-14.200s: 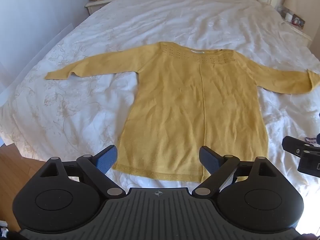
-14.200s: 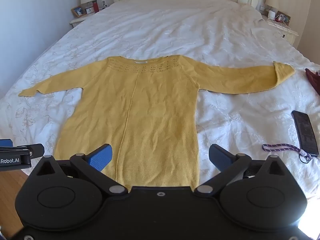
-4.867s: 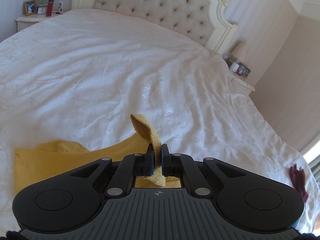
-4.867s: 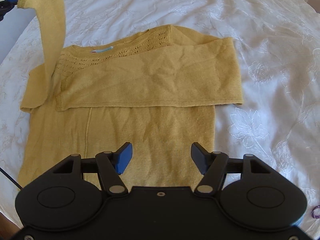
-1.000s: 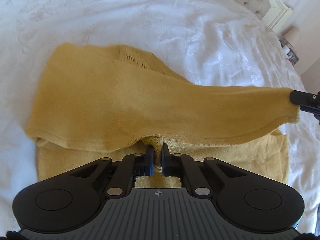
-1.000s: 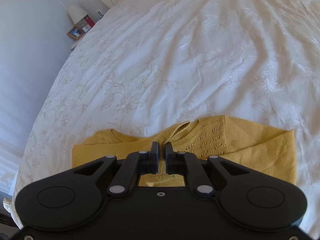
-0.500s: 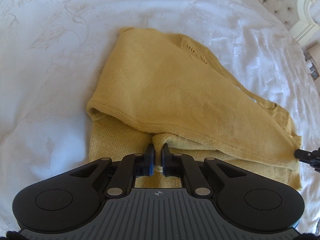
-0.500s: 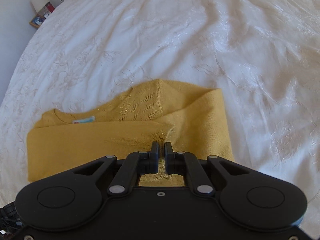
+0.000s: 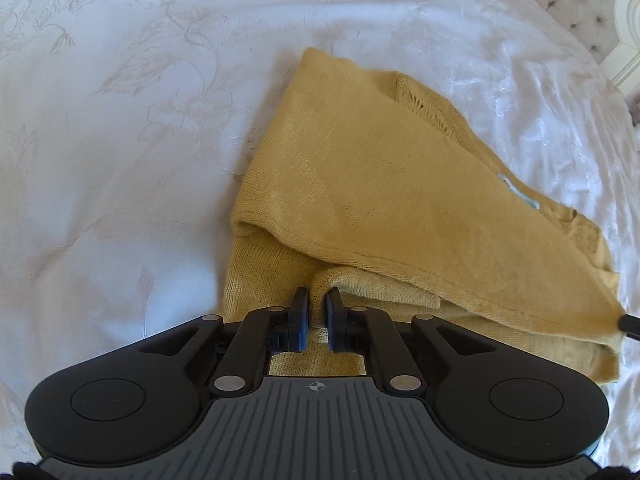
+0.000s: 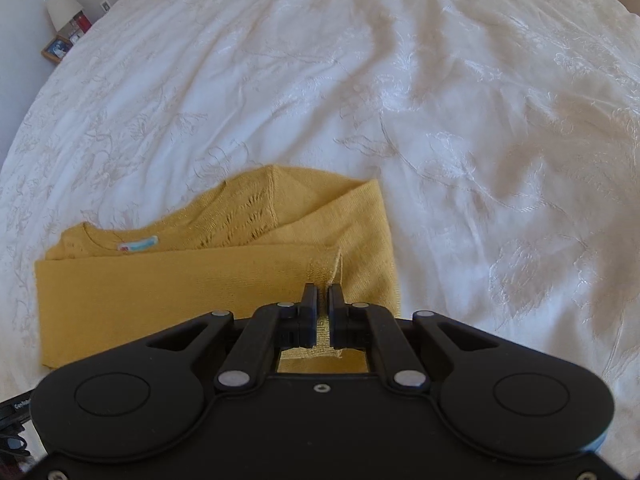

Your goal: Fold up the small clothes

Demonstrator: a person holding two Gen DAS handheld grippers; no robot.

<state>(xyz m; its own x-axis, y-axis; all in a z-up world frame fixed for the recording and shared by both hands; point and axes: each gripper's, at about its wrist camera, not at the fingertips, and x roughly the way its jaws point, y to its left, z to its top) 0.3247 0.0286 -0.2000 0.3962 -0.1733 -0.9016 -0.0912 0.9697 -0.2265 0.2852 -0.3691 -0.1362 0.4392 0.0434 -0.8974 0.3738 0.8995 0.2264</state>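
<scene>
**Hem brought up to the neckline; both claws low over the bed**

A second ago the lower half of the yellow sweater [image 9: 384,200] hung stretched in the air between the two claws. Now it lies down over the upper half, so the garment is doubled into a compact rectangle on the white bed [image 9: 120,140]. In the right wrist view the sweater fills the lower left of the frame, with the neck label [image 10: 138,245] and the openwork yoke showing just above the laid edge. I judge the cross fold as nearly finished: the folded edge sits close under the neckline, and what remains is to let go and perhaps smooth the top layer, which looks a little slanted in the left wrist view.

The left claw [image 9: 318,322], at the bottom centre of its frame, is closed on a pinch of the hem, though its jaws have just parted a little; the knit is between the pads. The right claw [image 10: 323,318] is closed tight on the other corner of the hem, and a small ridge of fabric stands up just ahead of it.

Both claws point steeply downward at the bed, low over the fabric. The tip of the right claw shows at the right edge of the left wrist view, beside the sweater's corner.
</scene>
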